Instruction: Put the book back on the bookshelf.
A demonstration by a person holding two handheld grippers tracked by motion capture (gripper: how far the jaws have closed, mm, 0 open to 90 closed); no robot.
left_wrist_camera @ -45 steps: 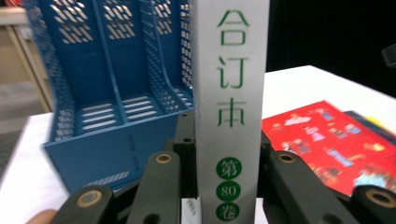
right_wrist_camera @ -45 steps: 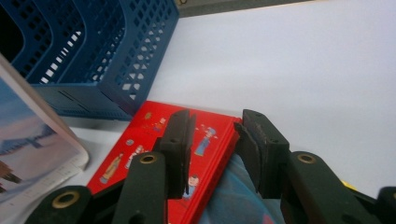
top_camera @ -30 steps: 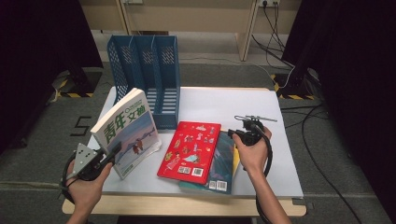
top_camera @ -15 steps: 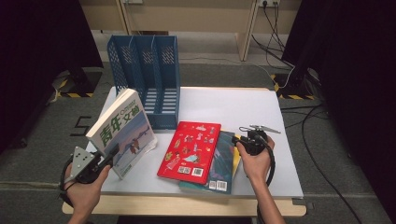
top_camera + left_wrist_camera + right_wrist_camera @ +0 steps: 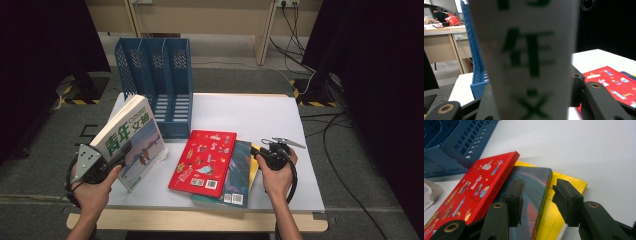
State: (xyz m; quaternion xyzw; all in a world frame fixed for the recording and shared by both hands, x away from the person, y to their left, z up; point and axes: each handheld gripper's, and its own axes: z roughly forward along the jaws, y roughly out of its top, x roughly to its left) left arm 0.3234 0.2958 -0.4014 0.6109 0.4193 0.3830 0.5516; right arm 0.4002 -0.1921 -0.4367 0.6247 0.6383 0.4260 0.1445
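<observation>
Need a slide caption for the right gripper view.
Right gripper open, fingers straddling the dark book's edge, between red book and yellow book.

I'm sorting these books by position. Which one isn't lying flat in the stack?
The white book with green characters: it stands tilted between the left gripper's jaws, while the red, dark teal and yellow ones lie stacked flat.

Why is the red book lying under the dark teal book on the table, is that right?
Not quite: the red book lies on top of the dark teal book, not under it. The high view shows the red cover overlapping it, both on the table.
</observation>
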